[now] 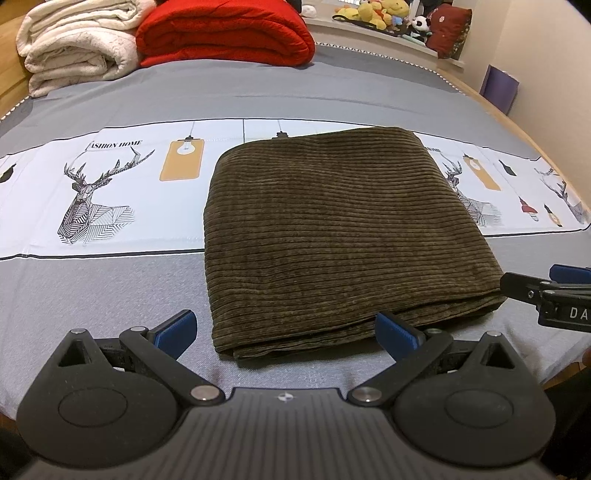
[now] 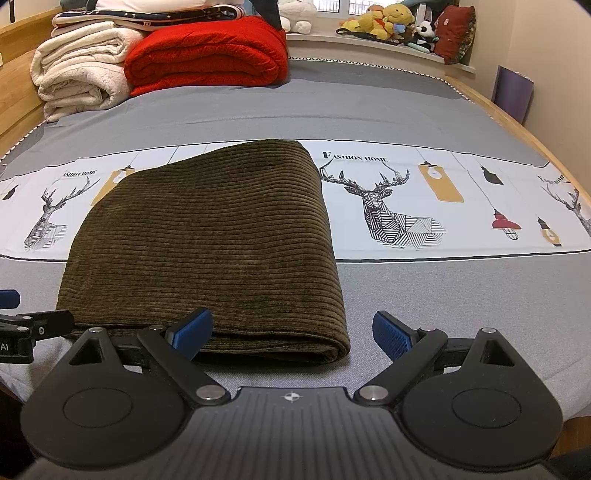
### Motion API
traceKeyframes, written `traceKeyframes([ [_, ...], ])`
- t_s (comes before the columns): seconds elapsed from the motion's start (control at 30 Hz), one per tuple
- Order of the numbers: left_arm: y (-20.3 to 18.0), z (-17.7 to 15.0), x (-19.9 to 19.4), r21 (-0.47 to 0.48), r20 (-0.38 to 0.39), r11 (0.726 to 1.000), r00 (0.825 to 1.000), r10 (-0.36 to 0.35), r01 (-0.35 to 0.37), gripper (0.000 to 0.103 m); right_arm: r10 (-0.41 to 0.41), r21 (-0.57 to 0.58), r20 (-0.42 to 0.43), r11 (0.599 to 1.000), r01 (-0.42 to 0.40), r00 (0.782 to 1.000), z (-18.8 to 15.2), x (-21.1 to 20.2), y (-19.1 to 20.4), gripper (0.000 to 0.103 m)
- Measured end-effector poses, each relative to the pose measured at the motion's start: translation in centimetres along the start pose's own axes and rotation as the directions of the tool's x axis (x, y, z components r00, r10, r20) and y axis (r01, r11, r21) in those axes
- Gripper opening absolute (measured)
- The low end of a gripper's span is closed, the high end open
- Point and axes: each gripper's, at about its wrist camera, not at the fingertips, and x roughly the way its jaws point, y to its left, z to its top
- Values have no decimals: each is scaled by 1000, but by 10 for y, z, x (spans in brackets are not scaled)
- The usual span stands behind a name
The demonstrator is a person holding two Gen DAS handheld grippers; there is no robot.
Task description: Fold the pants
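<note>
The olive-brown corduroy pants (image 1: pixel 332 236) lie folded into a thick rectangle on the bed; they also show in the right wrist view (image 2: pixel 207 243). My left gripper (image 1: pixel 286 330) is open and empty, just in front of the pants' near left corner. My right gripper (image 2: pixel 291 334) is open and empty, in front of the near right corner. The right gripper's fingers also show at the right edge of the left wrist view (image 1: pixel 546 291). The left gripper's fingers show at the left edge of the right wrist view (image 2: pixel 33 325).
The bed has a grey sheet (image 1: pixel 110 288) with a white deer-print band (image 2: pixel 406 206). A folded cream blanket (image 1: pixel 77 44) and red blanket (image 1: pixel 225 33) lie at the head. Plush toys (image 2: pixel 391 18) sit on the sill. The wooden bed edge (image 2: pixel 517 129) runs along the right.
</note>
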Motion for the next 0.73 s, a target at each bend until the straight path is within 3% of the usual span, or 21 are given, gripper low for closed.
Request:
traceKeyframes([
  [0.73, 1, 0, -2, 9, 16, 1000, 1000, -14, 13, 103, 1, 1, 0, 1000, -1, 1000, 0, 0, 1, 94],
])
